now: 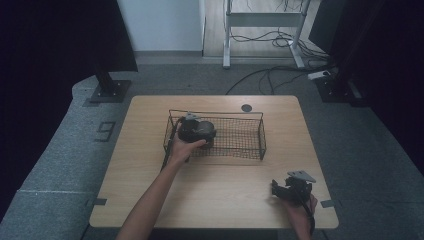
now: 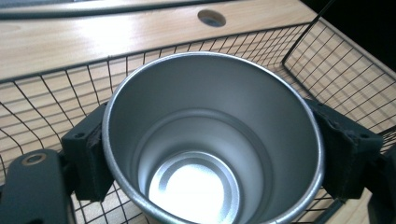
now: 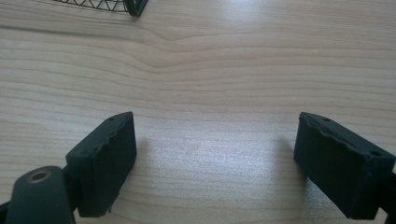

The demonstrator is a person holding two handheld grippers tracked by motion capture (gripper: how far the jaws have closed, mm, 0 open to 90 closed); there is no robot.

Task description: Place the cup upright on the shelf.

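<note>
our left tongs (image 2: 210, 154) clenched on steel cup (image 2: 210, 140), inside wire basket (image 2: 327, 60), our right tongs (image 3: 215, 163) released over bare tabletop (image 3: 210, 70)

The table (image 1: 150, 165) has a light wooden top with a visible grain. A black wire basket (image 1: 240, 137) stands directly on it, in the middle part toward the far side. Near the far edge, just behind the basket, there is a small round hole (image 1: 246, 108) in the wood.
</note>
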